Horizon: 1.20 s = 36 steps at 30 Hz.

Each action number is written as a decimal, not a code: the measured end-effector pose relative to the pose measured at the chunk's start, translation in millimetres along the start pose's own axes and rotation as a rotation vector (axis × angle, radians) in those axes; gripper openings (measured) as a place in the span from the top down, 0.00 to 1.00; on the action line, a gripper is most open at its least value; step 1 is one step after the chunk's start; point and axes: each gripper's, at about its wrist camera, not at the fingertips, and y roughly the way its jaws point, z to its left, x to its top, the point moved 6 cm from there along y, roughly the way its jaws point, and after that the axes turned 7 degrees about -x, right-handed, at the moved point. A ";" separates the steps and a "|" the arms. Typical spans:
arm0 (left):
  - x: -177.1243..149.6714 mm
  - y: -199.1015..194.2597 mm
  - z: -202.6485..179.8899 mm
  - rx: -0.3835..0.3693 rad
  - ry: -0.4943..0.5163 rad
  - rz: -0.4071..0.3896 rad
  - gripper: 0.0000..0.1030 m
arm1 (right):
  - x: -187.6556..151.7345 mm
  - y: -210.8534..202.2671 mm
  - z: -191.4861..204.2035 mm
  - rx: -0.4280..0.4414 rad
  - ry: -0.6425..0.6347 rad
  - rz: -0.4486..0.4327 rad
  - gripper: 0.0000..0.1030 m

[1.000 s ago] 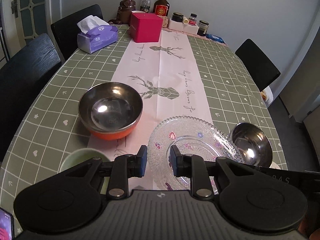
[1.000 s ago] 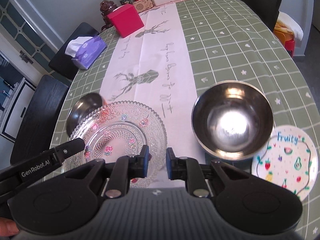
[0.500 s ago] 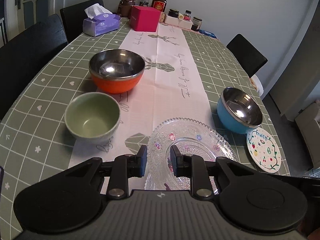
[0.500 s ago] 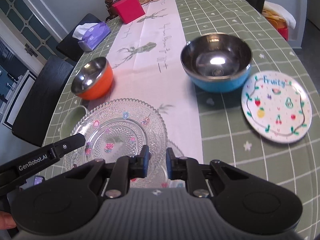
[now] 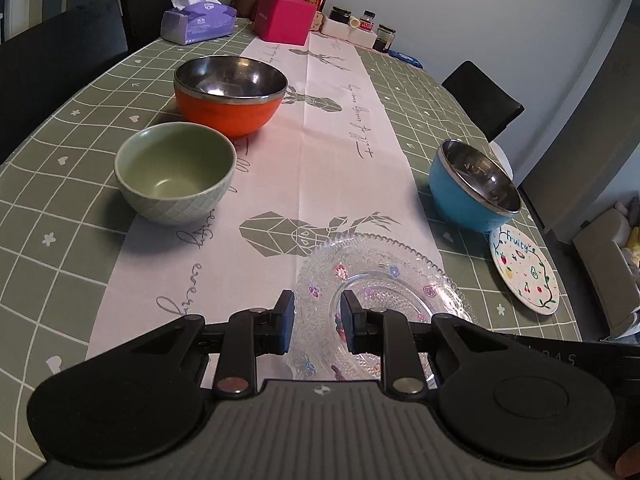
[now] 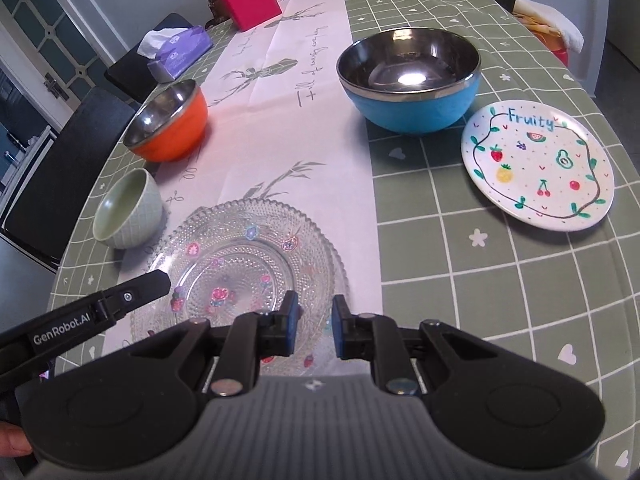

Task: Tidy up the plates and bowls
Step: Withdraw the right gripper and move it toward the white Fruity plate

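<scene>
Here the glass plate (image 5: pixel 384 276) lies under both grippers' slightly parted, empty jaws.

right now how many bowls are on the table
3. The orange bowl is far left by the runner, the green bowl sits just in front of it, and the blue bowl is on the right beside the fruit plate. None looks hidden.
</scene>
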 end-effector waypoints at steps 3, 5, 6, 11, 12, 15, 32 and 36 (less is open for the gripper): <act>-5.0 3.2 2.0 -0.006 0.000 0.013 0.74 | -1.3 1.5 -0.3 -0.012 -0.015 0.000 0.84; -7.0 5.0 1.7 -0.002 0.005 0.020 0.74 | -2.3 2.7 -0.3 -0.019 -0.021 0.002 0.85; -8.1 6.3 1.5 -0.001 0.004 0.027 0.74 | -3.4 3.6 -0.2 -0.024 -0.026 0.006 0.85; -16.0 10.0 1.2 0.006 0.021 0.043 0.74 | -7.4 6.7 -0.3 -0.044 -0.050 0.015 0.84; -16.3 9.7 1.3 0.012 0.028 0.041 0.74 | -8.0 7.8 -0.3 -0.044 -0.051 0.018 0.84; -15.9 10.2 1.0 0.015 0.038 0.037 0.74 | -8.9 8.9 1.2 -0.047 -0.059 0.019 0.84; -16.7 17.8 -5.1 0.049 0.190 0.039 0.73 | -9.3 11.3 5.9 -0.054 -0.104 -0.002 0.78; -12.4 13.1 -1.4 0.032 0.180 0.019 0.66 | -7.6 9.1 6.9 -0.041 -0.096 -0.007 0.69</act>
